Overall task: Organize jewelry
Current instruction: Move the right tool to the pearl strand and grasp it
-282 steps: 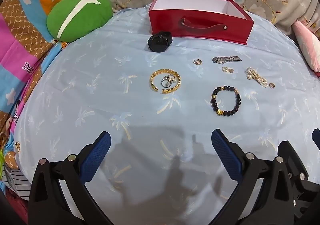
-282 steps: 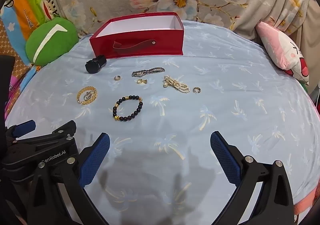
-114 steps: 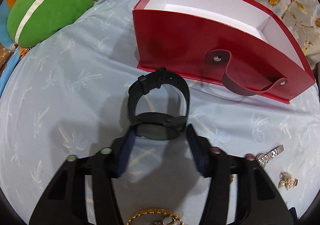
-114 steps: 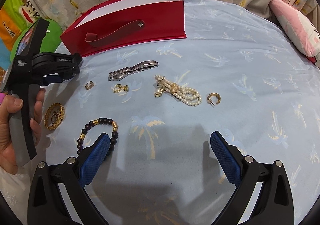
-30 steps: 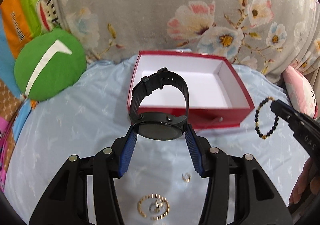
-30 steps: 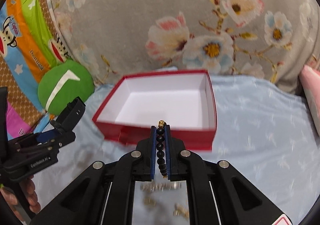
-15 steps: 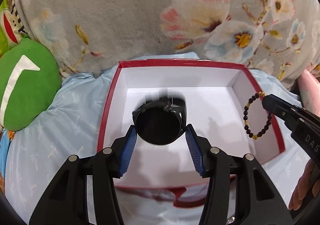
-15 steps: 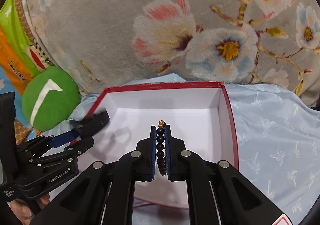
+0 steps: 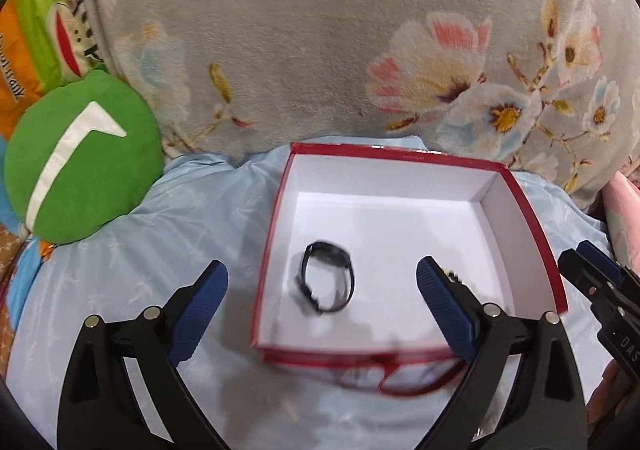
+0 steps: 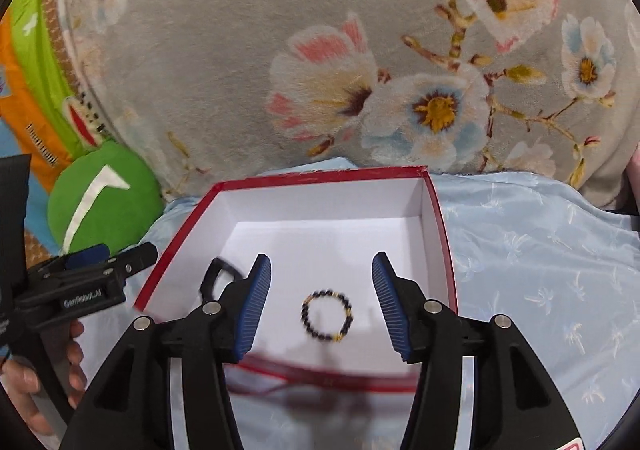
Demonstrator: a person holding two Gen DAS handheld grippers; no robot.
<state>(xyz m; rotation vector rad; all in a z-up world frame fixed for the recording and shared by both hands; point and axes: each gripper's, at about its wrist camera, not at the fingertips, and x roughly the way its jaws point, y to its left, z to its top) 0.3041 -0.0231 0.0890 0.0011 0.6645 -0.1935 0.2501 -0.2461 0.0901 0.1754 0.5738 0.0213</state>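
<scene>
Double release over the open red cardboard box with white lining (image 9: pixel 404 158). The left gripper (image 9: pixel 322 290) has just been opening: its blue-padded fingers (image 9: pixel 202 304) stand spread wide, nothing between them, and the black rubber-strapped wristwatch (image 9: pixel 328 282), clamped half a second ago, now lies on the box floor. The right gripper (image 10: pixel 322 300) has likewise just been opening, and the dark beaded bracelet with gold beads (image 10: pixel 327 315) (slightly blurred, perhaps not yet settled) sits inside the box near its front wall. Two pieces are thus stowed; the remaining jewelry, out of view here, presumably awaits collection.
</scene>
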